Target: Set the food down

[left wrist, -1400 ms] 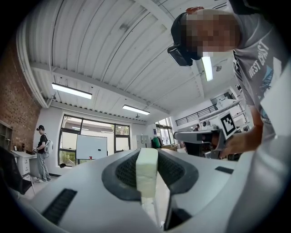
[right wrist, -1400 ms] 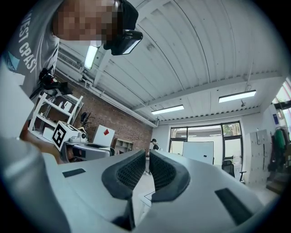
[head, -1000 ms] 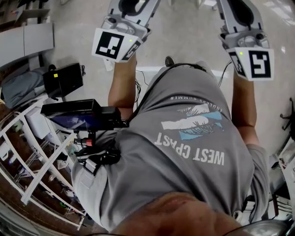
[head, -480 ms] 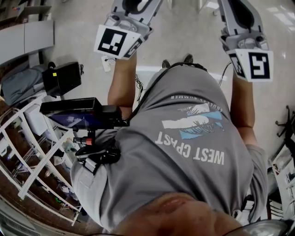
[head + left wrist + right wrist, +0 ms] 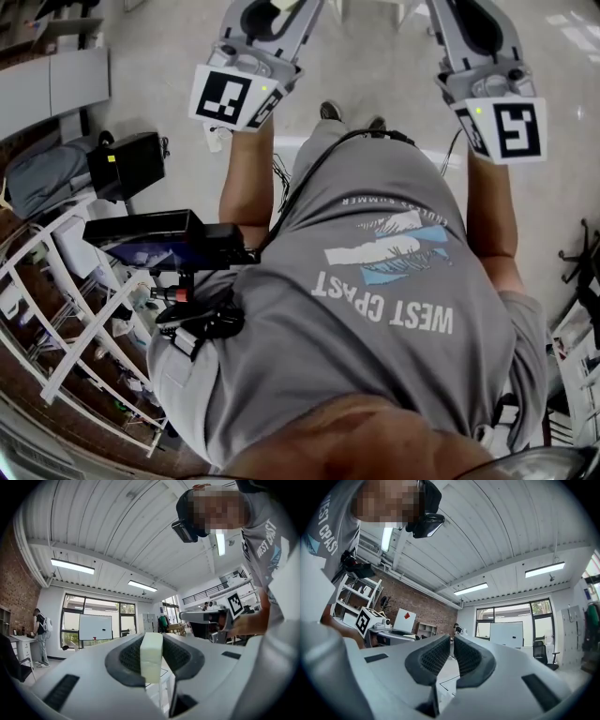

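Note:
The food is a pale, whitish block (image 5: 151, 662) standing upright between the dark ribbed pads of my left gripper (image 5: 152, 639), which is shut on it. In the head view only the gripper bodies show, held out ahead of the person's chest: the left marker cube (image 5: 228, 97) and the right marker cube (image 5: 506, 129). The jaw tips run off the top edge there. My right gripper (image 5: 453, 640) has its pads (image 5: 433, 658) nearly together with nothing between them. Each gripper shows beside the other in the gripper views.
A white shelving rack (image 5: 66, 319) stands at the lower left, with a black box (image 5: 127, 161) and a grey bag (image 5: 42, 178) beyond it on the pale floor. Ahead are a whiteboard (image 5: 95, 627), windows and a person at a desk (image 5: 41, 630).
The person has stepped forward: shoes now show on the floor ahead of the shirt, and the floor items have shifted slightly. Both grippers stay raised side by side.

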{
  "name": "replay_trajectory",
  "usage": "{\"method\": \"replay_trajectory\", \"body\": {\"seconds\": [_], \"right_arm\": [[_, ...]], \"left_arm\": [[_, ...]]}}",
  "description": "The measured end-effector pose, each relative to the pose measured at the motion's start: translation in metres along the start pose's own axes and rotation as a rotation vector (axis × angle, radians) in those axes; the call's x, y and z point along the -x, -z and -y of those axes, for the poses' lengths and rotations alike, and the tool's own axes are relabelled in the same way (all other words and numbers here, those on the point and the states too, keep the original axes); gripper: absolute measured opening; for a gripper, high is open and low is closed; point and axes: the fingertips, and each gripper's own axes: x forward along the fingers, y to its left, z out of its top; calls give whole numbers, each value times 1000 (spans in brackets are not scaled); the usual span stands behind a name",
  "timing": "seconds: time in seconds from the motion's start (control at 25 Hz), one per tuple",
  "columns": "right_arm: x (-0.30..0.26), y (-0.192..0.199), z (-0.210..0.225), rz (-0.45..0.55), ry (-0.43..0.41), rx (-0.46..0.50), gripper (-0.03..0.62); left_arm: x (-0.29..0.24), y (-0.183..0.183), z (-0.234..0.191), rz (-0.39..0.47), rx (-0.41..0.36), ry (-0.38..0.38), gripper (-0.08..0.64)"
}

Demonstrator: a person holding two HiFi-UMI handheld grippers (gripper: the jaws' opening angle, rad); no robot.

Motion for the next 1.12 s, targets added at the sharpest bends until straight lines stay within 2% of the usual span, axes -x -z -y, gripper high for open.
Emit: {"method": "replay_trajectory", "body": {"seconds": [0.2,0.44,0.76,0.88,1.12], "right_arm": [[-33,-10,-17,8,7,7,9],[-61,-3,4,-24,17,5,9],[-86,27,-4,-22,64,22,9],[-101,29,-2,-31,57,38,9],[-114,34,20,-58,64,3,9]], "left_arm": [[15,-8,-32,14,8,2,105],[-9,-3,-62,24,25,4,104],[-6,25,-94,32,17,48,104],[-13,26,-112,25,23,57,104],[-35,30,-123,4,40,54,104]]}}
